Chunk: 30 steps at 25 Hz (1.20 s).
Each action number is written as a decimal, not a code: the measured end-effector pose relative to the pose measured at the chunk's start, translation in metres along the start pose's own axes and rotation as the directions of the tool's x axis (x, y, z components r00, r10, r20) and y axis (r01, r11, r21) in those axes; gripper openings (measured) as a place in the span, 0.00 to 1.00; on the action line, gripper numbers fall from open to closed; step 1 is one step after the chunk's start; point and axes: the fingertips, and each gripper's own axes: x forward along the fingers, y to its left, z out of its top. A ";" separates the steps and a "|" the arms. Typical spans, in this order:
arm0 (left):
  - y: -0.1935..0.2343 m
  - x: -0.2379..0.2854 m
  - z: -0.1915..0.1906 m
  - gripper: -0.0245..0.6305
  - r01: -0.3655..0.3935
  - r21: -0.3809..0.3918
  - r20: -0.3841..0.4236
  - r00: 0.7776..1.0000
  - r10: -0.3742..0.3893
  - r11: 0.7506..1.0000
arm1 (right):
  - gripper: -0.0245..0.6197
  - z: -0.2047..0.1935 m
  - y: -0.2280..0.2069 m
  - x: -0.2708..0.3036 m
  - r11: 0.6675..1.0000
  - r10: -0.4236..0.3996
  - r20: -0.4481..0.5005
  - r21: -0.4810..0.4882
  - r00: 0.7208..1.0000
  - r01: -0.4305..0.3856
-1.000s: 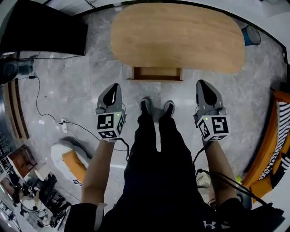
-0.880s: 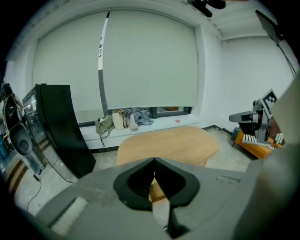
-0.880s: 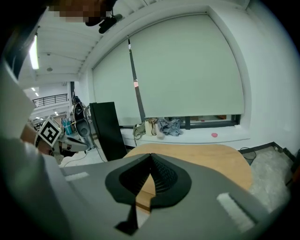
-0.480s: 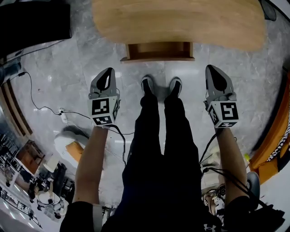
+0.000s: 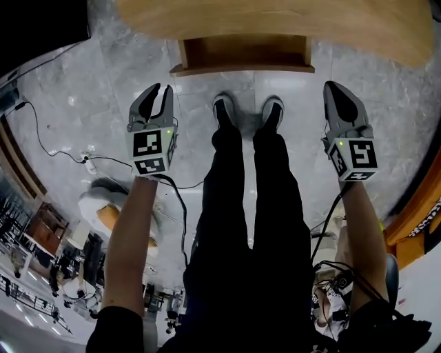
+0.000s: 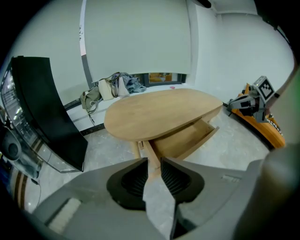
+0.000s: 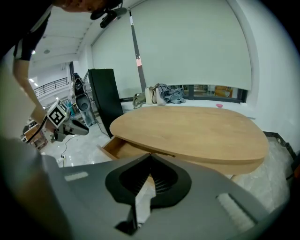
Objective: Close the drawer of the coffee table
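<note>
The oval wooden coffee table (image 5: 275, 21) fills the top of the head view, and its drawer (image 5: 241, 55) sticks out toward me, open. My left gripper (image 5: 158, 91) hangs over the floor, left of and short of the drawer front. Its jaws are opening, with a narrow gap and nothing between them. My right gripper (image 5: 337, 88) hangs to the right of the drawer, shut and empty. In the left gripper view the drawer (image 6: 185, 139) lies beyond the gripper (image 6: 153, 161). The right gripper view shows the drawer (image 7: 123, 149) past the shut gripper (image 7: 150, 158).
The person's shoes (image 5: 224, 110) stand on the marble floor just before the drawer. A black panel (image 5: 41, 27) stands at the far left, and cables (image 5: 89, 162) run across the floor. An orange seat (image 5: 413, 220) is at the right edge. Bags and clothes (image 6: 115, 86) lie by the wall.
Both grippers have sunk and come nearer the table, which now fills more of the head view. The left gripper's jaws have parted; the right gripper stays shut.
</note>
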 end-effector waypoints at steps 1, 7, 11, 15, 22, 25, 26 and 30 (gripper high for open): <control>0.001 0.006 -0.008 0.19 -0.003 0.003 -0.009 1.000 0.003 1.000 | 0.04 -0.005 -0.002 0.003 1.000 0.000 0.003 0.011 1.000 0.000; 0.005 0.036 -0.051 0.27 0.010 -0.010 -0.080 0.997 -0.011 1.000 | 0.14 -0.047 -0.014 0.021 0.999 -0.016 -0.038 0.028 0.999 0.017; 0.007 0.055 -0.070 0.29 0.020 0.025 -0.105 0.994 -0.017 1.000 | 0.24 -0.078 -0.016 0.037 1.000 -0.002 -0.084 0.030 0.996 0.005; 0.009 0.078 -0.089 0.32 0.020 0.032 -0.126 0.992 -0.016 0.999 | 0.29 -0.103 -0.010 0.051 1.000 0.012 -0.121 0.019 0.993 -0.009; 0.013 0.090 -0.103 0.32 -0.013 0.009 -0.141 0.990 0.015 1.000 | 0.32 -0.125 -0.013 0.065 1.000 -0.014 -0.170 0.014 0.985 0.016; 0.013 0.092 -0.100 0.32 -0.014 -0.002 -0.136 0.991 0.014 1.000 | 0.32 -0.126 -0.012 0.067 1.000 -0.014 -0.180 0.019 0.984 0.017; 0.013 0.093 -0.098 0.32 -0.015 -0.006 -0.133 0.991 0.014 1.000 | 0.32 -0.126 -0.012 0.067 1.000 -0.016 -0.181 0.018 0.983 0.019; 0.011 0.100 -0.089 0.32 -0.009 -0.019 -0.125 0.992 0.006 1.000 | 0.32 -0.122 -0.013 0.069 0.999 -0.027 -0.179 0.028 0.983 0.033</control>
